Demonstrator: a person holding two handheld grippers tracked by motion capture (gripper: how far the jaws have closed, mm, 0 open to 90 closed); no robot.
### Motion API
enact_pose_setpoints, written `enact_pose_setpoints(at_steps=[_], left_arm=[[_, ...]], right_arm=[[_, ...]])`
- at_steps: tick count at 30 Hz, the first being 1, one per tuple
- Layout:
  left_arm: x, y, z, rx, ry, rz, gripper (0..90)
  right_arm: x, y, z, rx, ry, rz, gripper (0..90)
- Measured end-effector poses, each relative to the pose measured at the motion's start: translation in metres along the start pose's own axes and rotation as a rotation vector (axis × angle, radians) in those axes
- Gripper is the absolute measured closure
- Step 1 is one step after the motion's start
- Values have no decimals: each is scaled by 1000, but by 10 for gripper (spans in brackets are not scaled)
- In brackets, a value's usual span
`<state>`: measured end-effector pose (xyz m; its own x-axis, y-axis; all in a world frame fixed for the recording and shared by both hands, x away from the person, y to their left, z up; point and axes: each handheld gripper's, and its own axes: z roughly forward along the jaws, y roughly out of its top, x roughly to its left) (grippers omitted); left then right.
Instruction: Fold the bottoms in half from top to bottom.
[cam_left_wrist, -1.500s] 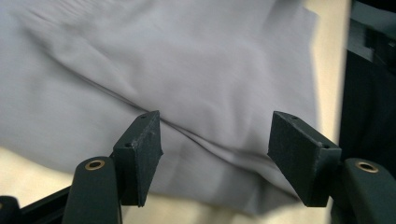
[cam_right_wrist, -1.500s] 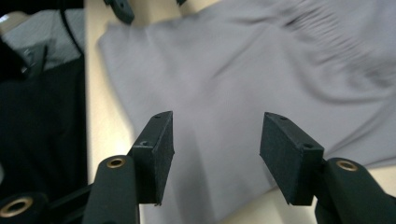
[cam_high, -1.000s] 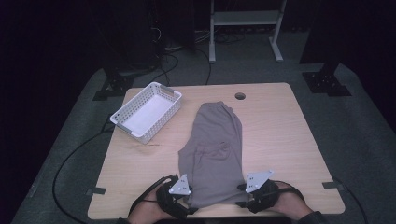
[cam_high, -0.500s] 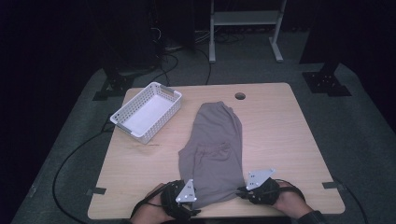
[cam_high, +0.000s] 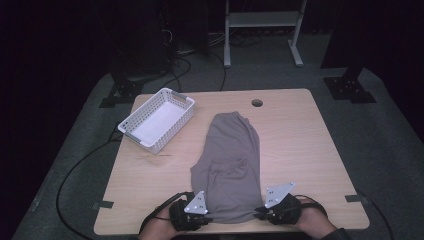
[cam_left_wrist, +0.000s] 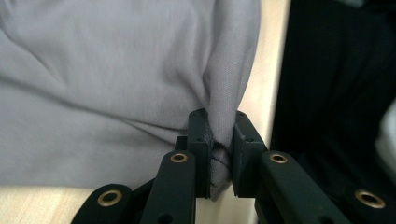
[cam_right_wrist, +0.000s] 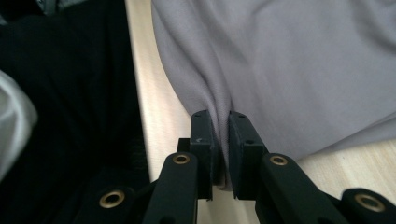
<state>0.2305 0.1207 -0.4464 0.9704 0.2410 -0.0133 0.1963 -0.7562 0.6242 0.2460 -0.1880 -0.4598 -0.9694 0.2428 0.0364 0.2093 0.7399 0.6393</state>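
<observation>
A grey pair of shorts (cam_high: 230, 165) lies flat on the wooden counter (cam_high: 310, 145), running from the middle down to the near edge, with the narrow end toward the far edge and the wider end nearest the person. A white basket (cam_high: 157, 119) stands apart from it toward the far left corner.

The left hand-held gripper (cam_high: 209, 218) is at the near left corner of the cloth. In the left gripper view its jaws have just been closing and now pinch a bunched fold of the grey cloth (cam_left_wrist: 219, 140) between the pads. The right hand-held gripper (cam_high: 258, 215) is at the near right corner; the right gripper view shows it clenched on a ridge of the same cloth (cam_right_wrist: 222, 135), with its jaws also just closed. Both hands rest at the near edge of the counter.

The step in hand looks like securing the two near corners of the shorts, most likely to fold the garment away from the person. With both corners pinched, the next move would call for lifting the two grippers together and level, then carrying the near edge toward the far end so the corners meet it squarely. Keeping the hands evenly spaced should stop the cloth from sagging or twisting, and only a thin fold is held, so a sharp tug could pull it free.
</observation>
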Motion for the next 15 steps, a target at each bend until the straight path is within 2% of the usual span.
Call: enact_pose_setpoints(at_steps=[1,4,6,7,11,15], left_arm=[[-1,2,-5,-18,1,10,802],[1,8,-20,-86,18,4,801],[7,14,-29,-124,47,-2,801],[11,17,-33,-141,67,0,802],[32,32,-46,-187,151,0,807],[64,48,-50,-230,225,-24,820]], right_arm=[[2,0,-3,-8,4,-2,806],[5,3,-16,-66,2,2,806],[3,8,-29,-121,-27,10,806],[1,10,-31,-131,-34,9,806],[-15,26,-46,-194,-124,15,806],[-38,43,-52,-222,-213,42,805]])
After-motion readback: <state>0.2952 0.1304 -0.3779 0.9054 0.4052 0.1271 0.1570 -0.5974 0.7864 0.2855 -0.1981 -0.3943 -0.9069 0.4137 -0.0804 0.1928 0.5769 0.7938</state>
